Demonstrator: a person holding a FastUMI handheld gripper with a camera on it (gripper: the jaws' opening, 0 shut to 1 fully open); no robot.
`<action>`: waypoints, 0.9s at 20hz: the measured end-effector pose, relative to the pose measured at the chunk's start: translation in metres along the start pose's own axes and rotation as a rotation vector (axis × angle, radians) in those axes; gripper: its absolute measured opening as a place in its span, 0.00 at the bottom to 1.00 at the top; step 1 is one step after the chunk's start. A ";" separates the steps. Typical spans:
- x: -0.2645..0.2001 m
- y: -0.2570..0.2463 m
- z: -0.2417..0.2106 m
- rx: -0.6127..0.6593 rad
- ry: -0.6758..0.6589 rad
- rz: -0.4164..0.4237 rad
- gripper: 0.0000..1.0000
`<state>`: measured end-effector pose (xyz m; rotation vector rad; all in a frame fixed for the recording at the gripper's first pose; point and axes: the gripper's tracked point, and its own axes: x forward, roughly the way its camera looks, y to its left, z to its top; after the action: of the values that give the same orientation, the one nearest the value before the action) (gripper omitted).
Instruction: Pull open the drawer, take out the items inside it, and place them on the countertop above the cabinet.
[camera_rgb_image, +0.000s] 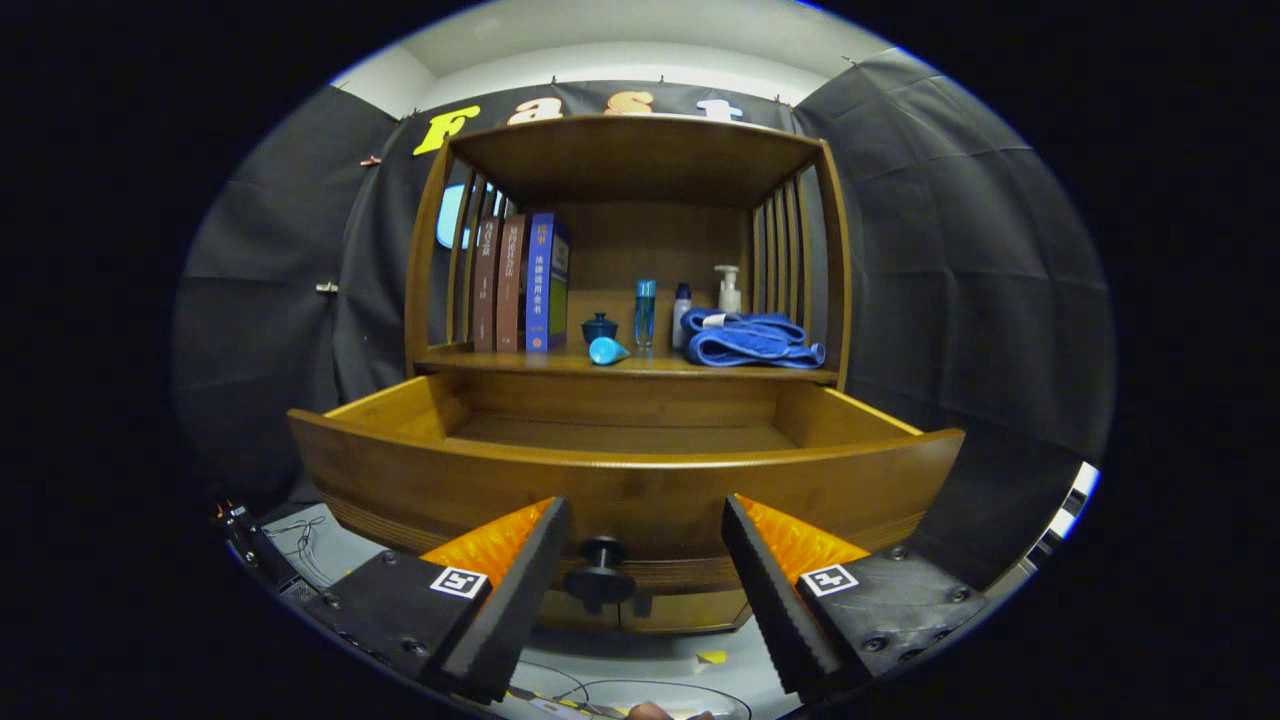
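Drawer (630, 480) stands pulled out below countertop (640, 366); tongs (645, 530) parted around knob (600, 572).

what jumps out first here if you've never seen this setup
The pulled-open wooden drawer fills the middle, with its dark knob sitting between the open gripper fingers, untouched by either. On the countertop above it lie a folded blue towel, small bottles and a light blue item, with upright books standing to the side.

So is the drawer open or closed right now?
Open. The drawer sticks out from under the shelf, showing its bare wooden floor. The gripper is open, its fingers either side of the knob.
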<state>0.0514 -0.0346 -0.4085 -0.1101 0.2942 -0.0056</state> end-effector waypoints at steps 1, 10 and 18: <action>0.005 -0.001 -0.005 0.003 0.013 -0.003 0.98; 0.018 0.003 0.010 0.015 -0.030 0.018 0.99; 0.076 0.007 0.026 -0.009 -0.042 0.012 1.00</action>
<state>0.1316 -0.0262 -0.4061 -0.1169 0.2529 0.0094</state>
